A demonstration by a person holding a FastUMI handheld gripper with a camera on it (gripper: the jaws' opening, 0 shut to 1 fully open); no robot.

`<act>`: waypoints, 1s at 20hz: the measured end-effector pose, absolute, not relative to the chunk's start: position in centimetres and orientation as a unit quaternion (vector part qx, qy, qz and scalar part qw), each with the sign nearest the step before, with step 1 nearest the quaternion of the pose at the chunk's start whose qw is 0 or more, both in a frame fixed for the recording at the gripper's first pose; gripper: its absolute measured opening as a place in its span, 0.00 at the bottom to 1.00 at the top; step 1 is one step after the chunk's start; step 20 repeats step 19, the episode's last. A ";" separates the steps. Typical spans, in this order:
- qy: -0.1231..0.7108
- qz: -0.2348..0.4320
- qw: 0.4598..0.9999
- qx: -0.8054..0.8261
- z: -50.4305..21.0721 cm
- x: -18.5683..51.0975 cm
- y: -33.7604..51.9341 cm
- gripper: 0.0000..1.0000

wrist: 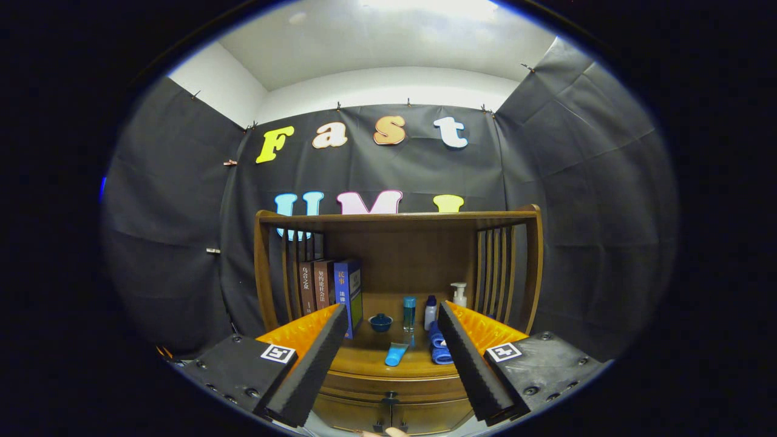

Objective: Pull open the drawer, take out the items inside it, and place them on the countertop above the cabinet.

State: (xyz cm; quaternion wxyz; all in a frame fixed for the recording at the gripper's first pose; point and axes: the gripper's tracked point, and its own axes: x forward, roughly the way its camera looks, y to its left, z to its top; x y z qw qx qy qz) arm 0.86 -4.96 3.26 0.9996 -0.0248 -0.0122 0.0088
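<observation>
A wooden cabinet stands ahead of me, and its countertop [364,364] lies between my fingers. Under the countertop is the drawer front [358,388] with a dark knob [389,399]; it looks flush with the cabinet, and what is inside is hidden. My gripper [393,312] is open, fingers wide apart, a short way in front of the cabinet and above the knob. Nothing is between the fingers. On the countertop lie a blue tube [396,354] and a rolled blue towel [438,349].
A hutch shelf [394,218] with slatted sides rises over the countertop. At its back stand several books [331,290], a small dark bowl [380,322], a teal bottle [410,312], a white bottle [430,311] and a pump bottle [459,295]. Cabinet doors [425,419] sit below the drawer.
</observation>
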 end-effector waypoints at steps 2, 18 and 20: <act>-0.012 0.010 1.000 -0.027 3.2 0.7 -4.9 0.99; -0.012 0.009 1.000 -0.027 3.1 0.0 -5.3 0.99; -0.011 0.010 1.000 -0.027 3.0 0.0 -5.3 0.99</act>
